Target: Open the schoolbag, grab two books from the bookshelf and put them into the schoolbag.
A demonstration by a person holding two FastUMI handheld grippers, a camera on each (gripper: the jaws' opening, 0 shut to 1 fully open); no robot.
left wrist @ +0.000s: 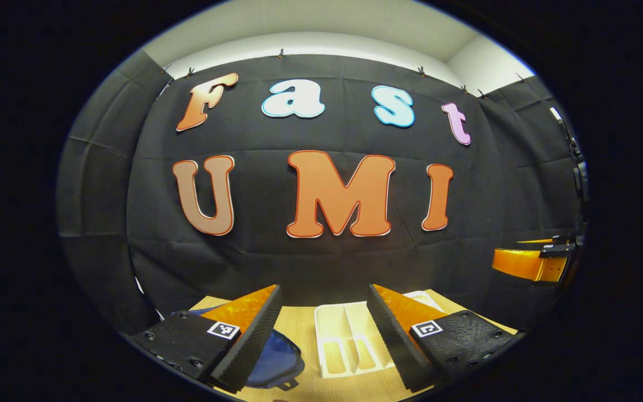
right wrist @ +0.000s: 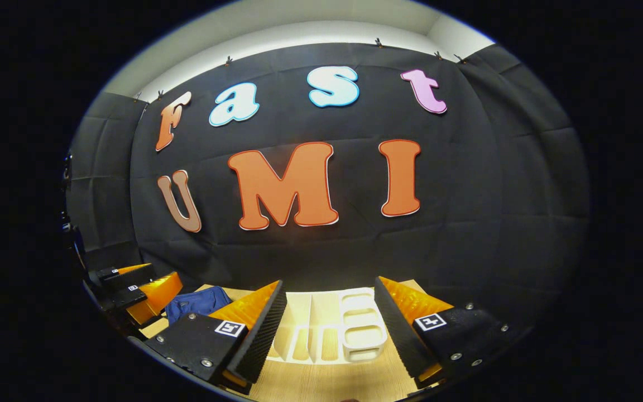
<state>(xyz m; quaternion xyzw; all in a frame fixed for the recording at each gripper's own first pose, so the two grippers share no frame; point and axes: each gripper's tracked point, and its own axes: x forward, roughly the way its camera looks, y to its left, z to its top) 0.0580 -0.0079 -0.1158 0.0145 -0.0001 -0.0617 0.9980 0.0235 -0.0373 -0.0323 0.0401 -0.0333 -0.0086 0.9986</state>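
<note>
Wooden table (left wrist: 305, 326) before the black cloth wall (left wrist: 321, 262).

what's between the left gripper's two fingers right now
In the left gripper view, the open left gripper grips nothing; through its gap shows the white bookshelf lying on the wooden table, with the blue schoolbag by the left finger.

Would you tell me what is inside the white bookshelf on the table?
The white bookshelf shows bare dividers and empty-looking slots; no books are visible. Its near end is covered by the right gripper.
</note>
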